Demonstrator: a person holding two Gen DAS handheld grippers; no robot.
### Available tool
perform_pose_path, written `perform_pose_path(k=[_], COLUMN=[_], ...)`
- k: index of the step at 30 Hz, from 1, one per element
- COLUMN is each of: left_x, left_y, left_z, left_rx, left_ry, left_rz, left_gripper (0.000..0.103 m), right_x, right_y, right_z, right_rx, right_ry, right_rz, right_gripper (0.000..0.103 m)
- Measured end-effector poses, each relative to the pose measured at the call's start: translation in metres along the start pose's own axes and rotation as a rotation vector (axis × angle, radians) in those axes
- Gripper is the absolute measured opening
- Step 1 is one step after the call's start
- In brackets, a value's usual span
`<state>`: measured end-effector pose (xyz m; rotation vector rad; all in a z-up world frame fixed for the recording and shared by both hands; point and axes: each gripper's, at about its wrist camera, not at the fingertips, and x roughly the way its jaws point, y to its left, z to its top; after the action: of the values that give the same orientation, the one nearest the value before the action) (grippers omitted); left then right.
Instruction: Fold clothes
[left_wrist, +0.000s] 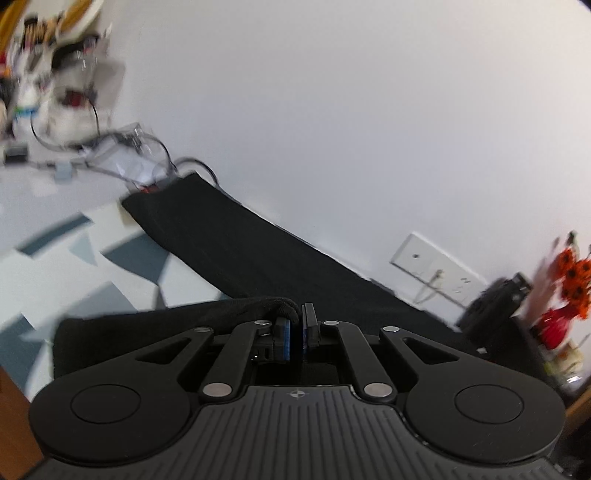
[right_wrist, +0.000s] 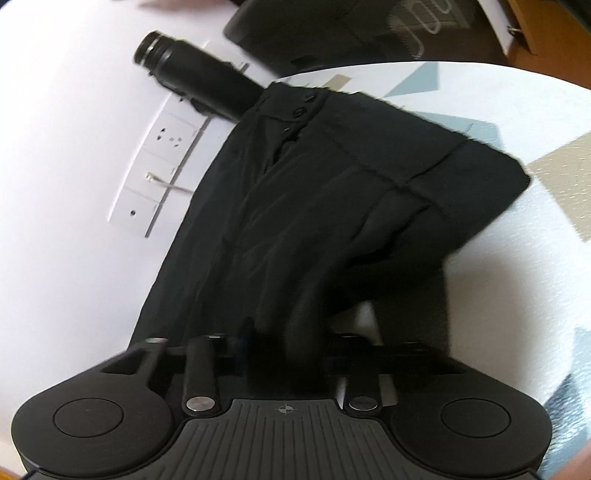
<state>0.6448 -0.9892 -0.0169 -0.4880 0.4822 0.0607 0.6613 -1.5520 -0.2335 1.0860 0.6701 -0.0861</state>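
Left gripper (left_wrist: 298, 325): jaws closed, pinching a fold of the black trousers (left_wrist: 236, 251). The trousers lie along the wall on the patterned table (left_wrist: 55, 258), one leg reaching toward the far clutter (left_wrist: 66, 85). Right gripper (right_wrist: 291, 350): blurred; fabric runs between its jaws, but whether they clamp it cannot be told. Waistband (right_wrist: 424, 147) at the far end, beside a black bottle (right_wrist: 199, 77).

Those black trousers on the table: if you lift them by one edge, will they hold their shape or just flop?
Probably flop. The black trousers already sag into soft folds near the right gripper, and the edge pinched in the left gripper bunches into a roll. The long leg would likely drag across the table, not lift stiffly.
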Motion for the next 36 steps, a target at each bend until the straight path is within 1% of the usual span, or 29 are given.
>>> perform_pose_path(k=[2, 3, 6, 7, 8, 11, 12, 13, 14, 15, 18, 21, 24, 27, 28, 31, 33, 36], left_x=[-0.004, -0.007, -0.023, -0.032, -0.041, -0.075, -0.085, -0.093, -0.100, -0.105, -0.108, -0.097, -0.078, -0.054, -0.044, -0.008, 0.025, 0.087], left_y=[0.002, 0.006, 0.011, 0.010, 0.008, -0.003, -0.005, -0.005, -0.004, -0.004, 0.000, 0.008, 0.016, 0.017, 0.017, 0.012, 0.009, 0.010], left_z=[0.005, 0.009, 0.021, 0.026, 0.029, 0.034, 0.034, 0.034, 0.034, 0.033, 0.032, 0.031, 0.038, 0.054, 0.061, 0.083, 0.097, 0.115], left_rx=[0.003, -0.014, -0.042, -0.029, -0.017, 0.048, 0.059, 0.050, 0.033, 0.024, 0.003, -0.021, -0.056, -0.058, -0.058, -0.045, -0.039, -0.083], left_ry=[-0.026, -0.037, -0.090, -0.116, -0.138, -0.221, -0.244, -0.261, -0.269, -0.274, -0.270, -0.243, -0.217, -0.211, -0.212, -0.210, -0.202, -0.164], left_rz=[0.028, 0.031, 0.038, 0.035, 0.016, -0.067, -0.091, -0.121, -0.146, -0.155, -0.152, -0.128, -0.113, -0.093, -0.098, -0.126, -0.143, -0.143], left_gripper=[0.006, 0.005, 0.005, 0.005, 0.005, 0.005, 0.005, 0.005, 0.005, 0.005, 0.005, 0.005, 0.005, 0.005, 0.005, 0.005, 0.005, 0.005], right_x=[-0.013, -0.022, -0.056, -0.069, -0.084, -0.116, -0.126, -0.133, -0.136, -0.138, -0.139, -0.129, -0.118, -0.109, -0.107, -0.090, -0.073, -0.034], right_y=[-0.003, -0.001, 0.014, 0.019, 0.025, 0.036, 0.040, 0.042, 0.044, 0.044, 0.043, 0.041, 0.043, 0.058, 0.063, 0.084, 0.099, 0.116], right_z=[0.006, 0.010, 0.025, 0.030, 0.035, 0.046, 0.050, 0.052, 0.053, 0.054, 0.055, 0.055, 0.057, 0.064, 0.067, 0.083, 0.095, 0.117], right_rx=[0.034, 0.038, 0.032, 0.032, 0.033, 0.024, 0.021, 0.013, 0.009, 0.011, 0.027, 0.042, 0.068, 0.047, 0.039, 0.044, 0.038, 0.066], right_ry=[-0.029, -0.050, -0.137, -0.178, -0.221, -0.304, -0.329, -0.345, -0.353, -0.355, -0.340, -0.300, -0.279, -0.282, -0.284, -0.293, -0.308, -0.306], right_rz=[0.034, 0.050, 0.115, 0.142, 0.171, 0.230, 0.249, 0.255, 0.252, 0.248, 0.232, 0.196, 0.177, 0.162, 0.157, 0.145, 0.127, 0.075], right_gripper=[0.013, 0.012, 0.010, 0.008, 0.008, 0.007, 0.007, 0.007, 0.007, 0.007, 0.007, 0.007, 0.007, 0.007, 0.007, 0.007, 0.007, 0.007])
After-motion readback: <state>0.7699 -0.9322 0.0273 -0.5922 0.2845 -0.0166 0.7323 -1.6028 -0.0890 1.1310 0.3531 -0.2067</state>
